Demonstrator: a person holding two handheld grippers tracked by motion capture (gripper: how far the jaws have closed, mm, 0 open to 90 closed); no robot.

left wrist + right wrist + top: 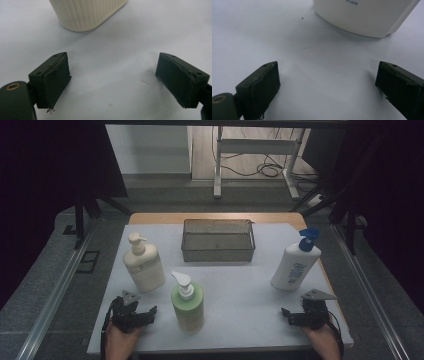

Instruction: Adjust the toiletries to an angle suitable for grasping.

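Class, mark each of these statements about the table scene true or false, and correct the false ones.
1. Both grippers are open and hold nothing. True: left gripper, right gripper.
2. The wire basket holds a bottle. False: it is empty.
3. The green bottle stands nearest the table's front edge. True.
4. The white bottle with the blue pump lies flat. False: it stands, leaning.
5. The cream bottle stands right of the basket. False: left.

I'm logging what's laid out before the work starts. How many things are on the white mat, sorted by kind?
Pump bottles: 3, namely the cream bottle, the green bottle and the white bottle with a blue pump
Wire baskets: 1, the metal basket
Total: 4
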